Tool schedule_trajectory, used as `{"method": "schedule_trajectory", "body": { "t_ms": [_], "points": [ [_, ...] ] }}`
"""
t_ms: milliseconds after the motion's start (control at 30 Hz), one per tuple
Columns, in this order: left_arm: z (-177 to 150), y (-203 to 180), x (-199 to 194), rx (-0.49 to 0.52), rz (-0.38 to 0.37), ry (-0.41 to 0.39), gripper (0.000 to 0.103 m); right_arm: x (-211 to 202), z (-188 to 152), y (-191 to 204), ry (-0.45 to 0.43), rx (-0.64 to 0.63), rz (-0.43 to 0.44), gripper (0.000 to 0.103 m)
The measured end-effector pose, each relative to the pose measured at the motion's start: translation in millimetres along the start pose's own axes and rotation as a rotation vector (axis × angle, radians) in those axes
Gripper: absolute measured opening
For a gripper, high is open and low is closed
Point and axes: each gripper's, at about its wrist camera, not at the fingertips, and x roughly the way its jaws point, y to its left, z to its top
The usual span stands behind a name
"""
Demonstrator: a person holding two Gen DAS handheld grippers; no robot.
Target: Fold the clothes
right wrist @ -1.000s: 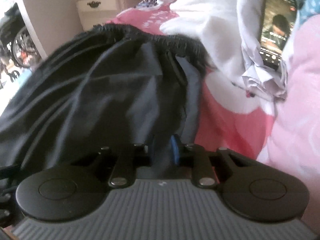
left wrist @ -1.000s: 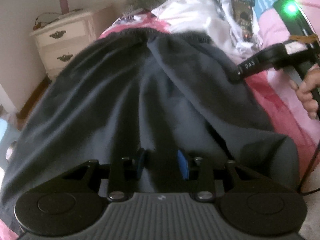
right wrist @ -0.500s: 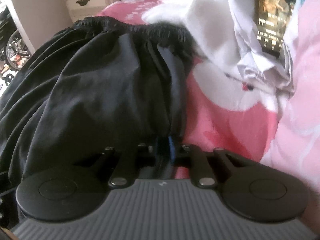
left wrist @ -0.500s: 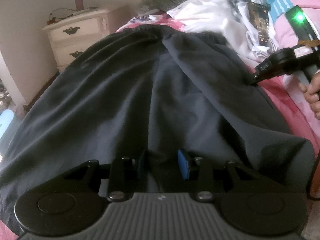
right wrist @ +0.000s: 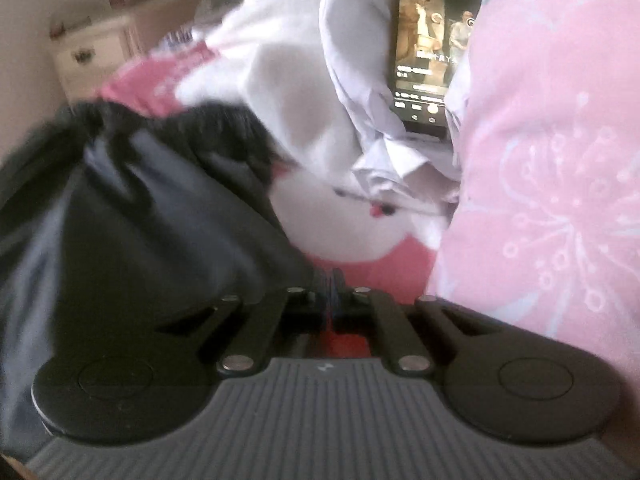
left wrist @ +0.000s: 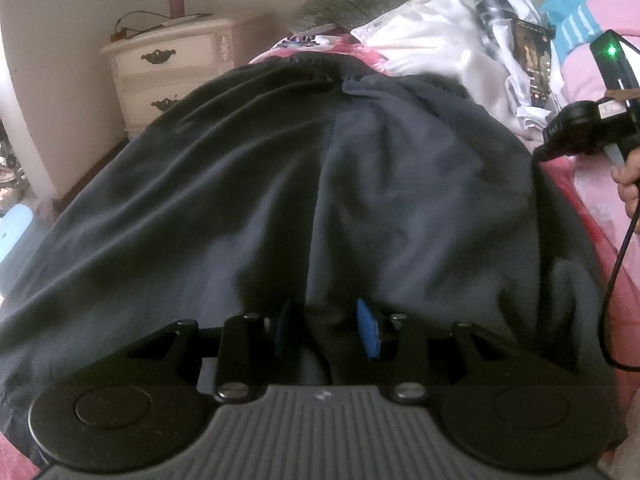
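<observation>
We clamp the right gripper (right wrist: pixel 331 300) on the dark shorts' (left wrist: pixel 320 184) edge – left gripper (left wrist: pixel 326 330) apart over the hem – judged ready for folding.

Two close, downward wrist views

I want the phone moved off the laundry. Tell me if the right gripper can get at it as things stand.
Probably not yet: the right gripper is shut at the dark shorts' edge; the phone lies uncovered beyond.
</observation>
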Motion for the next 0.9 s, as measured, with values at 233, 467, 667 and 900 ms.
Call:
{"method": "schedule_trajectory", "body": {
  "t_ms": [233, 467, 667, 900],
  "points": [
    [-0.7, 3.0, 0.0, -0.022, -0.01, -0.004, 0.038, -39.4, 14.7, 5.0, -0.091, -0.024, 0.021, 0.01],
    [-3.0, 10.1, 1.1, -0.052, -0.039, -0.014, 0.038, -25.8, 62.9, 48.1, -0.206, -0.301, 0.169, 0.022],
    [-5.2, 16.4, 2.4, -0.081, -0.071, -0.019, 0.038, 42.8, 105.0, 93.5, -0.127, -0.661, 0.225, 0.022],
    [-6.4, 22.4, 5.3, -0.108, -0.101, -0.026, 0.039, 62.6, 120.0, 110.3, -0.053, -0.926, 0.246, 0.022]
  ]
}}
